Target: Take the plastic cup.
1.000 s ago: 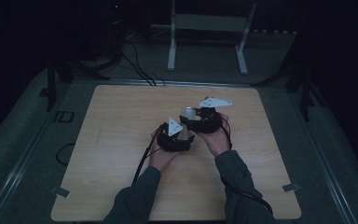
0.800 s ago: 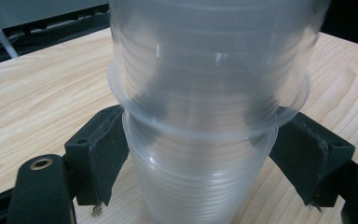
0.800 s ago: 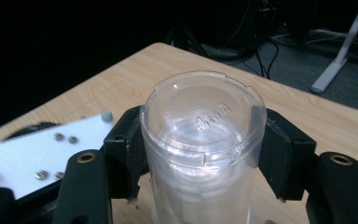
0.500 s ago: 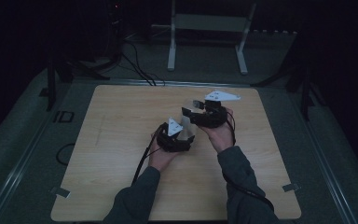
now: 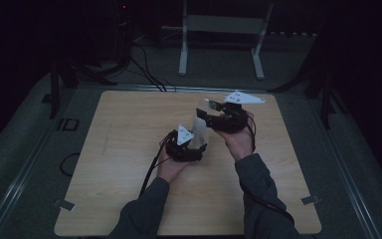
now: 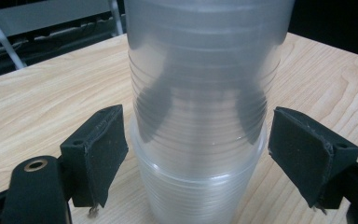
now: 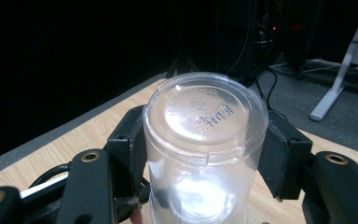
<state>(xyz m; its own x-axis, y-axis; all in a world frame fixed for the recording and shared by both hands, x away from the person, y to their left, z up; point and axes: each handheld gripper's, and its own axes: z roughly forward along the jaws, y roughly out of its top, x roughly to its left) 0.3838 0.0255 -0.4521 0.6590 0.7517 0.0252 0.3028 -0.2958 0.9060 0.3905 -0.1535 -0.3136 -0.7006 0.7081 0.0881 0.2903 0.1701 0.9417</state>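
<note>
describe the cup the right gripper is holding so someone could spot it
Look mid wooden table, between the person's two hands. The clear plastic cup is upside down, clamped by the right gripper, and partly sleeved over a lower cup that stands between the left gripper's jaws.

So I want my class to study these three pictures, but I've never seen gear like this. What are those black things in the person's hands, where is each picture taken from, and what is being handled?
A person sits at a wooden table and holds a hand-worked tool, a gripper with two black jaws, in each hand. The wide picture comes from a fixed camera above, looking down: the left gripper is nearer the person, the right gripper farther and higher. The other two pictures come from small cameras riding on the grippers, looking along their jaws.

The objects are clear plastic cups, upside down, one nested over another. The right gripper's jaws are pressed on the upper cup, whose embossed base faces its camera. The left gripper's jaws stand open on either side of the lower cup, not touching it. In the left gripper view the right gripper's jaws show as dark shapes through the plastic.
</note>
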